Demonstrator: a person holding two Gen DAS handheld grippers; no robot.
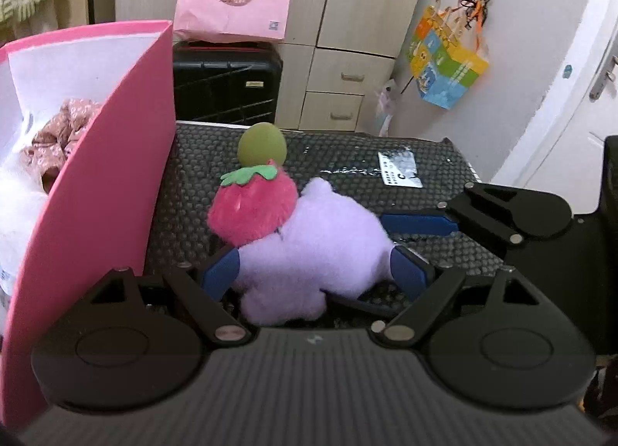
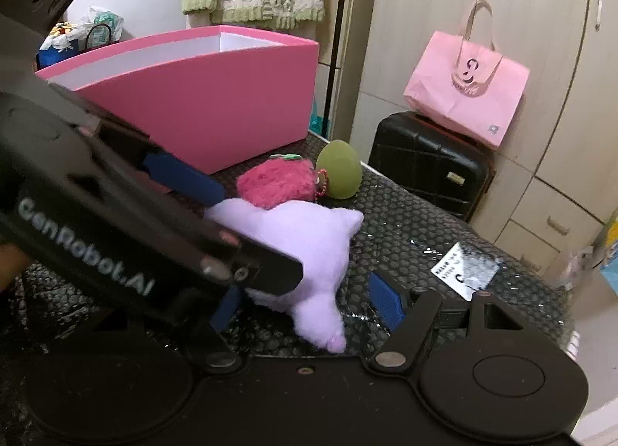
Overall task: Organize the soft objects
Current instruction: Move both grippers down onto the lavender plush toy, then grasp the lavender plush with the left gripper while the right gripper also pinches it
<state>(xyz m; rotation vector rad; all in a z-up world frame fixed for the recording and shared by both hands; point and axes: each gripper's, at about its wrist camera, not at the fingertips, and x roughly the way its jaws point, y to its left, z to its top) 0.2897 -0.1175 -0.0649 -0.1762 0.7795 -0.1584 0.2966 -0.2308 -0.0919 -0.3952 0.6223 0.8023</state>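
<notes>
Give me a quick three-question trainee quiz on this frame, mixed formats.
1. True or false: the purple plush lies inside the pink box.
2. Which item touches the purple plush? A) strawberry plush B) pink bag C) suitcase
3. Short answer: which tongs straddle the purple plush's body?

Key
1. False: it lies on the black mat, outside the box.
2. A
3. The left tongs.
</notes>
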